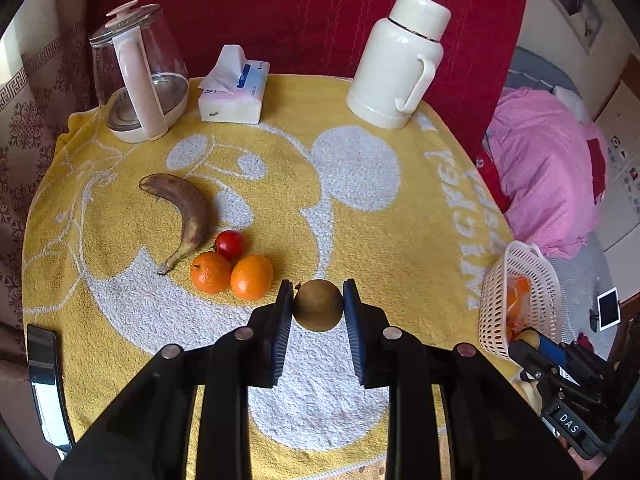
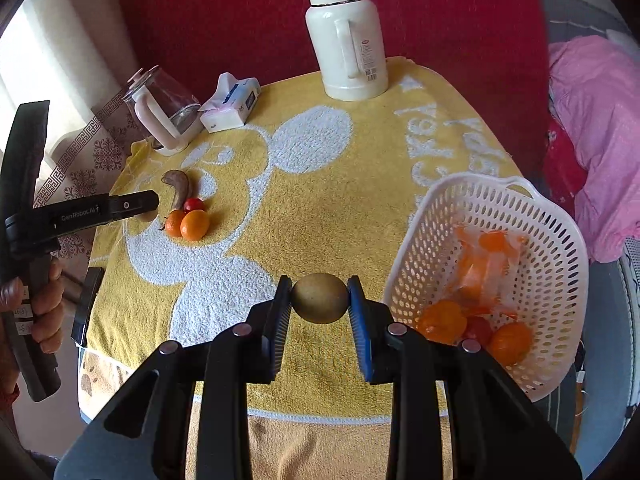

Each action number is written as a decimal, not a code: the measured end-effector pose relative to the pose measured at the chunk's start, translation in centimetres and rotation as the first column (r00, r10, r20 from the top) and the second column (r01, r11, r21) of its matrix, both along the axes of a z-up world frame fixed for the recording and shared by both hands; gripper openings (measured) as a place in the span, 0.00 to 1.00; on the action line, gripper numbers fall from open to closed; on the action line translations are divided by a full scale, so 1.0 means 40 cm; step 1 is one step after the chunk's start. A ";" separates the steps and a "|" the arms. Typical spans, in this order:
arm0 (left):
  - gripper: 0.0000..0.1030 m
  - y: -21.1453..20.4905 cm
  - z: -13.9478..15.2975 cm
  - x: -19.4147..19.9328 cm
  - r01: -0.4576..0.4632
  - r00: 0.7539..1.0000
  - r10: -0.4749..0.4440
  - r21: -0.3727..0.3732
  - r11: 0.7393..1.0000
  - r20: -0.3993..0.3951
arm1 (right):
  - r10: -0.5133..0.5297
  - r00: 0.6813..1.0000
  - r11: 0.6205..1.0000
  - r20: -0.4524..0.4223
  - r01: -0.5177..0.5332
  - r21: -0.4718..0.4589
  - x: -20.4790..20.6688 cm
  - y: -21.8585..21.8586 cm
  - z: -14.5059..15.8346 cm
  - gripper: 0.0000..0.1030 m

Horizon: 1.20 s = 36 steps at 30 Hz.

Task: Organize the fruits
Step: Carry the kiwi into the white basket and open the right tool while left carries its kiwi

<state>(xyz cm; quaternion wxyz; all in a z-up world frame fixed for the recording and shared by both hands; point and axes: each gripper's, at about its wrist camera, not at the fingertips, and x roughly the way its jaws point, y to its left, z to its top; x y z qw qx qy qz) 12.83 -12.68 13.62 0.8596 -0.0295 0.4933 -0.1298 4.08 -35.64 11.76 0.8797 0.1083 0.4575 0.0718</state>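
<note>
My left gripper (image 1: pixel 317 294) is shut on a round brown-green fruit (image 1: pixel 318 312), held above the yellow towel (image 1: pixel 360 240). To its left lie a browned banana (image 1: pixel 188 216), a red fruit (image 1: pixel 230 243) and two oranges (image 1: pixel 211 273), touching one another. My right gripper (image 2: pixel 319 286) is shut on a second brown-green fruit (image 2: pixel 319 300), just left of the tilted white basket (image 2: pixel 480 184). In the basket lie oranges (image 2: pixel 510 342), a red fruit (image 2: pixel 478 330) and an orange plastic wrapper (image 2: pixel 486 256). The left gripper (image 2: pixel 150 210) shows at the left edge, over the fruit cluster (image 2: pixel 188 222).
At the back of the table stand a glass kettle (image 1: pixel 136 76), a tissue pack (image 1: pixel 234 92) and a cream thermos jug (image 1: pixel 400 60). A phone (image 1: pixel 42 360) lies at the front left edge. A red curtain hangs behind; pink bedding (image 1: pixel 548 168) is to the right.
</note>
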 end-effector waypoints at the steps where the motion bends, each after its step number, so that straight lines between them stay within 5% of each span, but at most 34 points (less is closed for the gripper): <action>1: 0.25 -0.013 0.002 -0.005 0.005 1.000 -0.005 -0.002 1.000 0.001 | -0.009 1.000 1.000 0.001 0.009 0.000 -0.005 -0.016 0.000 0.28; 16: 0.25 -0.235 0.020 -0.079 0.078 0.997 -0.078 -0.006 0.997 0.022 | -0.135 0.991 0.990 -0.019 0.134 -0.031 -0.068 -0.272 -0.029 0.28; 36: 0.25 -0.397 0.033 -0.131 0.156 0.987 -0.157 0.014 0.988 0.034 | -0.171 0.985 0.985 -0.002 0.171 -0.005 -0.090 -0.374 -0.044 0.29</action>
